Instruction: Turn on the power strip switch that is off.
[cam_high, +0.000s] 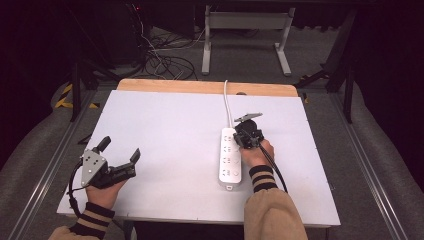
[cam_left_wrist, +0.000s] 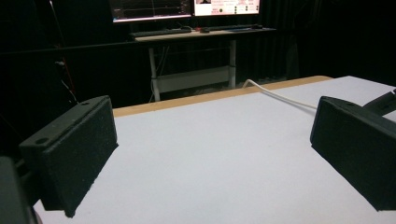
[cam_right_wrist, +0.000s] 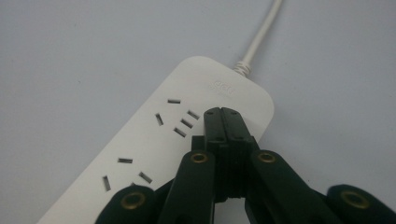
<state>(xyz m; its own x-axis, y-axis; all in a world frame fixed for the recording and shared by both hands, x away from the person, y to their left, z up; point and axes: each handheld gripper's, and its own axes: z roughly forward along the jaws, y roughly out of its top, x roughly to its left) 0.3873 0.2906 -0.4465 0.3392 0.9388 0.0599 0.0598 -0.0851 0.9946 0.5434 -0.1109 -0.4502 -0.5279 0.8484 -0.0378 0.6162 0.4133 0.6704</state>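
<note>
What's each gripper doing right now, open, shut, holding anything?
Left gripper: open, jaws wide apart, holding nothing, above the white table.
Right gripper: shut, jaws pressed together with nothing between them, tips over the white plastic power strip.

Left gripper (cam_high: 120, 150) low at the near left, jaws spread wide, nothing between them, held in the left hand (cam_high: 102, 192), right gripper (cam_high: 245, 137) pointed steeply downward, jaws pressed together, right hand (cam_high: 257, 155) behind it, striped cuffs on both forearms
</note>
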